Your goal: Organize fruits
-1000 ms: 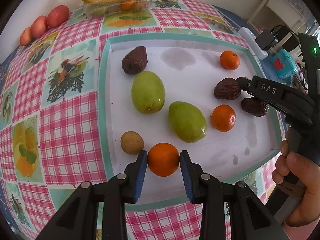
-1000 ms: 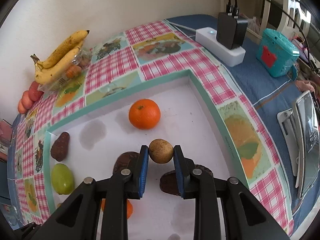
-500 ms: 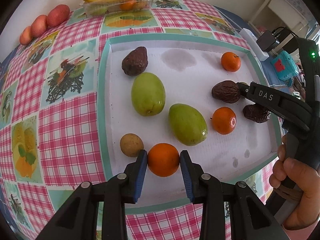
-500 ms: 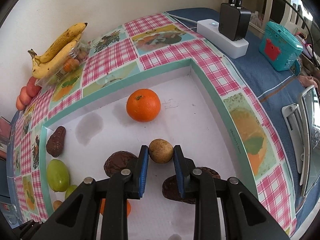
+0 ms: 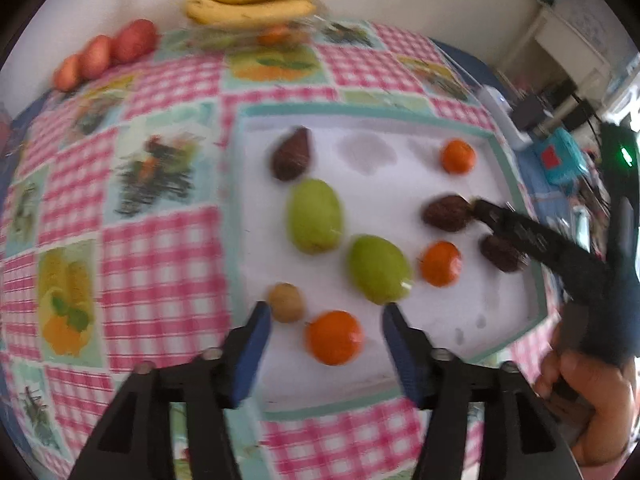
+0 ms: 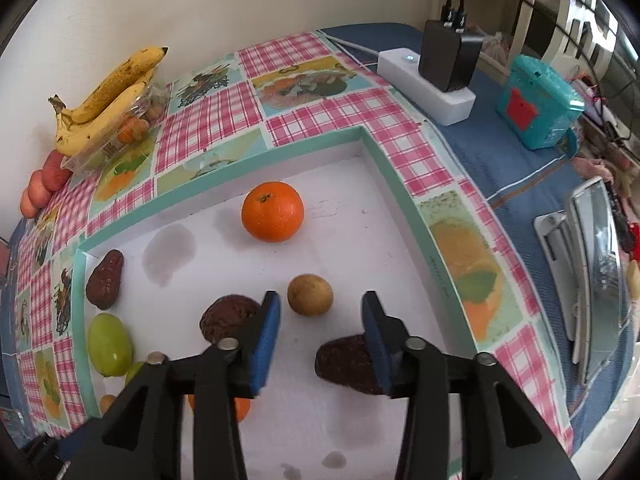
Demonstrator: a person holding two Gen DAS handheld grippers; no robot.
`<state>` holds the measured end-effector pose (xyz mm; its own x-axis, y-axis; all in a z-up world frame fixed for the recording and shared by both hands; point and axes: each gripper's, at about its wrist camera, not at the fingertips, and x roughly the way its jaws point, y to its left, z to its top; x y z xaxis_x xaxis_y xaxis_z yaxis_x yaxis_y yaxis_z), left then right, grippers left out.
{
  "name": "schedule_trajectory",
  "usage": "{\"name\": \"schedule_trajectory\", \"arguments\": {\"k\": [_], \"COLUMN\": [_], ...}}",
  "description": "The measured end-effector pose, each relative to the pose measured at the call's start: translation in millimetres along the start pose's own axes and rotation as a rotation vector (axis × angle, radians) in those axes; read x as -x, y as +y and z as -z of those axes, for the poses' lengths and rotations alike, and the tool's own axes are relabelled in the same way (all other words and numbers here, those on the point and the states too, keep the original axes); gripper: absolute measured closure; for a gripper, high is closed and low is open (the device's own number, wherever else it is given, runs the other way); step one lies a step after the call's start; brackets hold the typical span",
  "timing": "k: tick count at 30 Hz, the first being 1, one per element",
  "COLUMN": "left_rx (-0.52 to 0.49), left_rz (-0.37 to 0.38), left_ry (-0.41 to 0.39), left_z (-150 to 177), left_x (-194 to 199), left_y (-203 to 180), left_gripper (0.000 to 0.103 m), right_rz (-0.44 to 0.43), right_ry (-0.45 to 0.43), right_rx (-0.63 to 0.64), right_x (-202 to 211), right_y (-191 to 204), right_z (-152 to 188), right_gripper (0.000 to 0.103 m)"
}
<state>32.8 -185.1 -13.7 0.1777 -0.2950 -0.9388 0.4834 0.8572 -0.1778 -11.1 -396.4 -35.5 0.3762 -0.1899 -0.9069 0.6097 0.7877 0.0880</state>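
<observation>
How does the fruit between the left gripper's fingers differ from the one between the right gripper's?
The left gripper frames an orange; the right gripper frames a small brown fruit. The orange is bright, glossy and larger; the brown fruit is dull tan and smaller. Both are round, rest on the white tray, and sit free between opening jaws.

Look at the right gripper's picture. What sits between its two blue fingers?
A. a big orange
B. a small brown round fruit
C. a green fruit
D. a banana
B: the small brown round fruit lies on the white tray between the fingers of the right gripper, whose jaws are opening and no longer touch it.
</observation>
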Motion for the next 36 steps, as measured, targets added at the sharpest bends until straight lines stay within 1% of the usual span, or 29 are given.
{"name": "schedule_trajectory", "arguments": {"k": [1,2,4,5,8,9,10,14,15,16,17,21,23,26,27,29,31,36], "left_rx": [0.013,0.023,0.047,0.063,0.103,0.110,0.118,0.138,0.139,0.141,0.141,0.137,0.147,0.174,0.183,0.192,0.176,0.163], "left_rz": [-0.041,-0.080,-0.158,-0.192,-0.262,-0.274,-0.287,-0.310,-0.310,-0.309,-0.313,-0.343,-0.334,-0.313,-0.321,-0.364,-0.394,-0.407], "left_ry": [-0.022,-0.041,-0.077,-0.095,-0.146,-0.159,-0.173,-0.217,-0.226,-0.232,-0.239,-0.249,-0.245,-0.232,-0.227,-0.220,-0.225,-0.215], "left_z": [1,2,2,3,10,12,15,30,36,39,45,63,70,74,73,73,73,75], "left_x": [4,7,15,19,34,38,42,58,61,64,67,76,77,78,78,78,80,80], "left_y": [8,15,31,40,65,69,73,90,94,97,100,109,115,122,123,123,120,114], "left_gripper": [0.027,0.024,0.018,0.013,0.002,0.000,0.000,0.000,0.000,0.000,0.000,0.000,0.000,0.000,0.000,0.000,0.000,0.000], "right_rz": [0.010,0.015,0.016,0.011,-0.034,-0.046,-0.060,-0.091,-0.101,-0.117,-0.129,-0.177,-0.188,-0.170,-0.164,-0.159,-0.157,-0.153], "right_ry": [-0.003,-0.007,-0.018,-0.021,-0.018,-0.018,-0.018,-0.026,-0.028,-0.026,-0.025,-0.015,-0.003,0.005,0.006,0.006,0.008,0.023], "right_rx": [0.008,0.016,0.046,0.054,0.050,0.050,0.052,0.091,0.099,0.111,0.119,0.152,0.165,0.194,0.203,0.214,0.215,0.224], "right_x": [4,7,17,21,33,34,37,52,55,60,62,72,74,75,75,74,74,71], "right_y": [3,5,13,16,27,29,32,50,55,61,64,79,86,92,94,95,96,97], "right_z": [2,4,9,12,26,29,34,56,61,68,72,90,98,104,105,105,105,106], "right_gripper": [0.046,0.044,0.036,0.034,0.026,0.020,0.019,0.018,0.017,0.012,0.010,0.009,0.009,0.009,0.009,0.009,0.009,0.009]}}
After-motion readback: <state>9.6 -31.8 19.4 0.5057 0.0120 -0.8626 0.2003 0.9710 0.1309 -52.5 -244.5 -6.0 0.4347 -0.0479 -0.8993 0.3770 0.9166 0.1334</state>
